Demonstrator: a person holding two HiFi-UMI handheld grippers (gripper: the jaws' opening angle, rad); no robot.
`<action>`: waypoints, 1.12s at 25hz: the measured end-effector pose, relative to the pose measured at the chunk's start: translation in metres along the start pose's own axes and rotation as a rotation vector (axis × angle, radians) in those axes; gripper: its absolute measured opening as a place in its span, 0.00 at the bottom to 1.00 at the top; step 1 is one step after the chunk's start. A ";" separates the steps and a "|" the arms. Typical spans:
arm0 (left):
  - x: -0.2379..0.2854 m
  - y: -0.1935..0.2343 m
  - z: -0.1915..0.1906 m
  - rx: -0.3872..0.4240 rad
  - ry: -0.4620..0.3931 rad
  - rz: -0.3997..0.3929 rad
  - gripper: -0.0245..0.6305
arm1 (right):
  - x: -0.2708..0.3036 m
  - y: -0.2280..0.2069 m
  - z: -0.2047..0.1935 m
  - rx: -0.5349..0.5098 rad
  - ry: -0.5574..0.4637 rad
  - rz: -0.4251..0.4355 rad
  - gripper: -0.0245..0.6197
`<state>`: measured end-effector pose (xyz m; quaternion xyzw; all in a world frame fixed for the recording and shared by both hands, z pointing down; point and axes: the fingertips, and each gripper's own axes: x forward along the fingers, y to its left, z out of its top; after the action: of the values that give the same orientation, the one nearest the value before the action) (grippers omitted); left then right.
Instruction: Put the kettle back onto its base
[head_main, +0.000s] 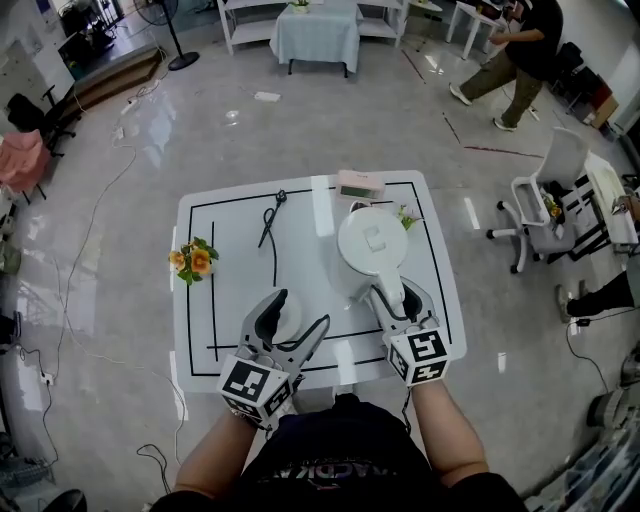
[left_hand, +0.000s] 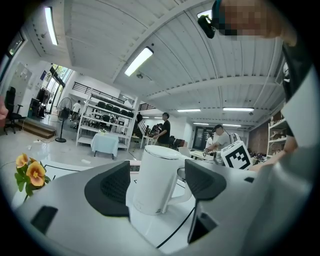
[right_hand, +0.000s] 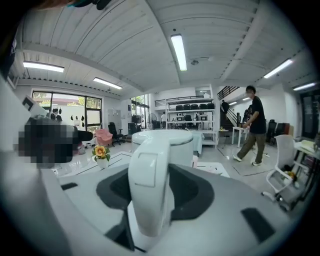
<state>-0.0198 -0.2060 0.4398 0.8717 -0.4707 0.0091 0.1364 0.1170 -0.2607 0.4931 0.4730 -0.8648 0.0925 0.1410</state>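
The white kettle (head_main: 366, 243) stands on the table (head_main: 230, 290) with its handle (head_main: 386, 290) pointing toward me. My right gripper (head_main: 390, 297) reaches along that handle, one jaw on each side. In the right gripper view the two dark pads sit against the handle (right_hand: 148, 185), shut on it. The round white base (head_main: 286, 320) lies near the front edge between the wide-open jaws of my left gripper (head_main: 290, 322). Seen from the left gripper view, the kettle (left_hand: 156, 175) rises beyond the open left gripper (left_hand: 155, 184).
An orange flower posy (head_main: 194, 259) sits at the table's left edge. A pink box (head_main: 360, 184) and a small flower (head_main: 407, 215) lie behind the kettle. A black cable (head_main: 271, 218) lies at the back. A white chair (head_main: 545, 195) stands to the right. A person (head_main: 515, 45) walks farther off.
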 end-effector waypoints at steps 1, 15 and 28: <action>0.000 0.000 0.000 -0.001 -0.001 0.003 0.54 | 0.000 0.000 0.000 0.002 -0.001 0.001 0.32; -0.009 0.004 -0.001 -0.007 0.005 0.035 0.54 | -0.004 -0.008 0.000 0.006 -0.017 -0.060 0.27; -0.020 0.008 0.002 0.012 0.010 0.032 0.31 | -0.004 -0.011 0.002 0.021 -0.043 -0.044 0.25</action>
<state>-0.0374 -0.1945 0.4367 0.8647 -0.4839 0.0183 0.1334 0.1282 -0.2639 0.4901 0.4954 -0.8559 0.0883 0.1191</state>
